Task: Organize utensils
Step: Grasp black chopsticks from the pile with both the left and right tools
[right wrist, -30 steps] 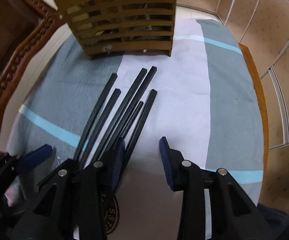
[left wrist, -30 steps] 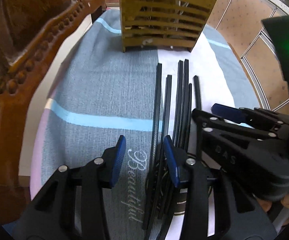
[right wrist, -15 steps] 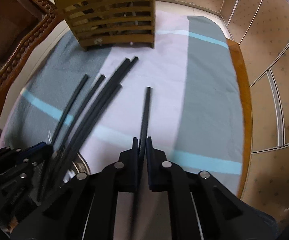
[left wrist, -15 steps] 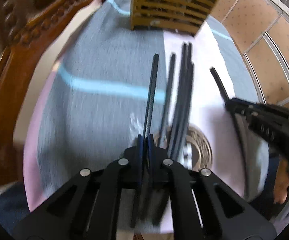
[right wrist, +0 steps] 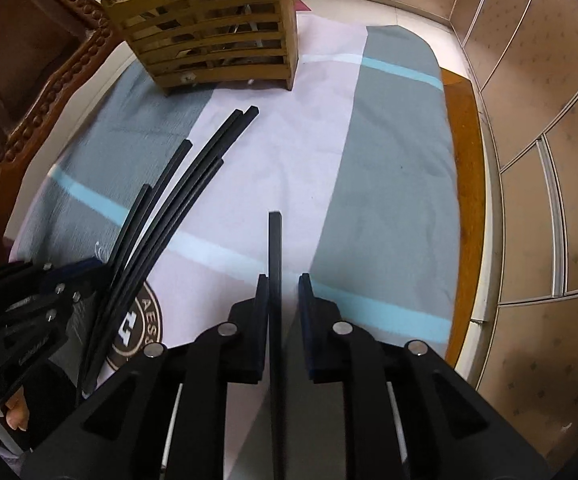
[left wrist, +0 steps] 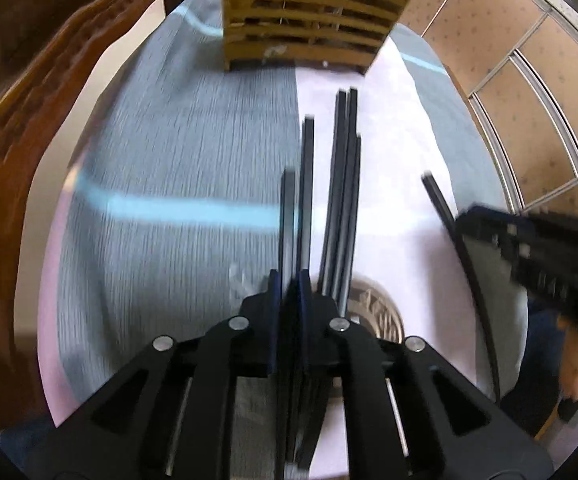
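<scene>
Chopsticks, black, thin and square-ended, fan across the cloth at ten o'clock from my right gripper. One chopstick runs straight toward twelve between its blue pads, leaning on the left one; the jaws have just been opening, with a gap at the right pad. My left gripper is pinched on another chopstick. A slatted wooden holder stands at eleven, well apart.
</scene>
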`<state>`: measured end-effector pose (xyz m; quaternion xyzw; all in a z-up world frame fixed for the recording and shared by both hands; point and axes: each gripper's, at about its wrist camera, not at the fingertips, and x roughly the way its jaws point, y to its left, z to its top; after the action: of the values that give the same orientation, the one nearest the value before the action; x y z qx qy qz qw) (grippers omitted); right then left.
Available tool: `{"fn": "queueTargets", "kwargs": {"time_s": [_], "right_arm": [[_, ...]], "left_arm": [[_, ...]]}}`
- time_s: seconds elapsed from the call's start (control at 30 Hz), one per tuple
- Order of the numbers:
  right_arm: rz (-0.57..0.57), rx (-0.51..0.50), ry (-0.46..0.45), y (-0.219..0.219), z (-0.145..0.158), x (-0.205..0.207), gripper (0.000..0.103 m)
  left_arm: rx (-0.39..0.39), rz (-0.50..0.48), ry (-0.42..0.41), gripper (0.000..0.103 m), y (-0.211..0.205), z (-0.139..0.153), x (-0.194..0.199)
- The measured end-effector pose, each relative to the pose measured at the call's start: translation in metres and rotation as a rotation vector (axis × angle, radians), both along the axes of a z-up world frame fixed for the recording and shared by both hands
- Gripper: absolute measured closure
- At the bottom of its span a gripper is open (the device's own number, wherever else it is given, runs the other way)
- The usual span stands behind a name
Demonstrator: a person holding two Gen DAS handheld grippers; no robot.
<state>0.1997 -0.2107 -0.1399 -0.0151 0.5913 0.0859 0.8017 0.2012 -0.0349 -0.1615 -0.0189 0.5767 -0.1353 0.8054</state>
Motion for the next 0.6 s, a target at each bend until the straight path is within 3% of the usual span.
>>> {"fn": "queueTargets", "kwargs": {"time_s": [0.1,0.3,0.37,0.6], "right_arm": [[0.01,0.006,-0.005,0.003,0.001,0.002,0.088],[-0.007,0.029,-0.007,0.003,-0.003,0.009,0.088],[-0.01,0.03,-0.003,0.003,-0.006,0.011,0.088],[-0.021,0.021,0.011,0.004,-0.017,0.018,0.088]], "left_arm": [[0.002,-0.006,-0.003,0.095,-0.004,0.003,0.022],[0.056,-0.005,-0.002,0.084,-0.009,0.0,0.053],[0.046,-0.004,0.002,0.078,-0.007,-0.001,0.055],[0.057,-0.02,0.008,0.076,-0.006,-0.003,0.06]]}}
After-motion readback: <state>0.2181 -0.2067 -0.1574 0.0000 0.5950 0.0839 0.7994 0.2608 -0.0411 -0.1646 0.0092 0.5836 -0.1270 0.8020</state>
